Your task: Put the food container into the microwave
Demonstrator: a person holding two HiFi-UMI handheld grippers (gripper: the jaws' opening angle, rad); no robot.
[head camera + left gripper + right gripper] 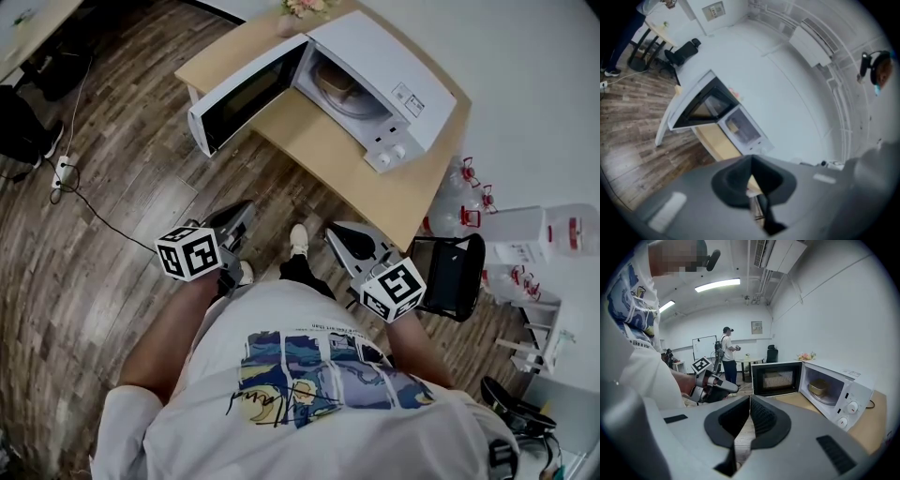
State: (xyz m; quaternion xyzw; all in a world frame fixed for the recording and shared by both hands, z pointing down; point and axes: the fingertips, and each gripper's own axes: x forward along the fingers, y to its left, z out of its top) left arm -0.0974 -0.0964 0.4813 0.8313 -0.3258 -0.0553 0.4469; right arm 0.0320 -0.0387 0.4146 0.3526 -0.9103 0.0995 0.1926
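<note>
Left claw (751, 161): jaws met at the tips with nothing between them; held above the wood-plank floor (103, 244), well short of the desk's near edge.
Right claw (750, 398): jaws likewise pressed together and empty; held just off the desk's near corner.
Tan rounded food container (818, 387): inside the microwave on the round turntable plate (826, 399), apart from both claws.
White box-shaped microwave (375, 56): stood along the desk's right edge.
Dark-windowed microwave door (239, 98): swung wide open, out over the desk's left edge.
Light wooden desk (328, 155): pink flowers (305, 7) at its far corner.
</note>
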